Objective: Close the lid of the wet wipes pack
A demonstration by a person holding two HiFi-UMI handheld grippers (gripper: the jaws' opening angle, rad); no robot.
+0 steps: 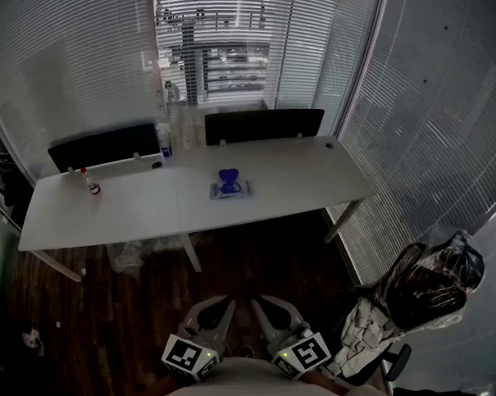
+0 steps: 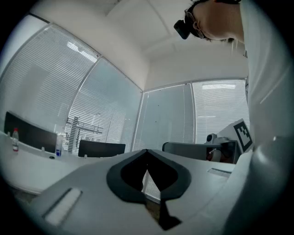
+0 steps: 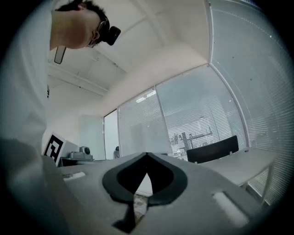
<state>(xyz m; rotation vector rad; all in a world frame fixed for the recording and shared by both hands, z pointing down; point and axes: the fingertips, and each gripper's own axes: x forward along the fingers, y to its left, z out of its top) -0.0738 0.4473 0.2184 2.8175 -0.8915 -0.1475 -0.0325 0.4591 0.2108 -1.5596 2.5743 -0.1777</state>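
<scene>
The wet wipes pack (image 1: 231, 188) lies flat near the middle of the long white table (image 1: 298, 183), its blue lid (image 1: 228, 178) standing open. Both grippers are far from it, held low by the person's body at the bottom of the head view. My left gripper (image 1: 228, 306) and my right gripper (image 1: 258, 305) point towards the table, tips close together. In the left gripper view the left gripper (image 2: 147, 151) has its jaws meeting at the tip with nothing between them. The right gripper (image 3: 147, 155) looks the same. Neither gripper view shows the pack.
A small red-capped bottle (image 1: 93, 185) and a spray bottle (image 1: 163, 139) stand on the table's left part. Two black screens (image 1: 263, 125) line its far edge. A plastic-wrapped chair (image 1: 424, 291) stands at the right. Dark wooden floor (image 1: 253, 267) lies between me and the table.
</scene>
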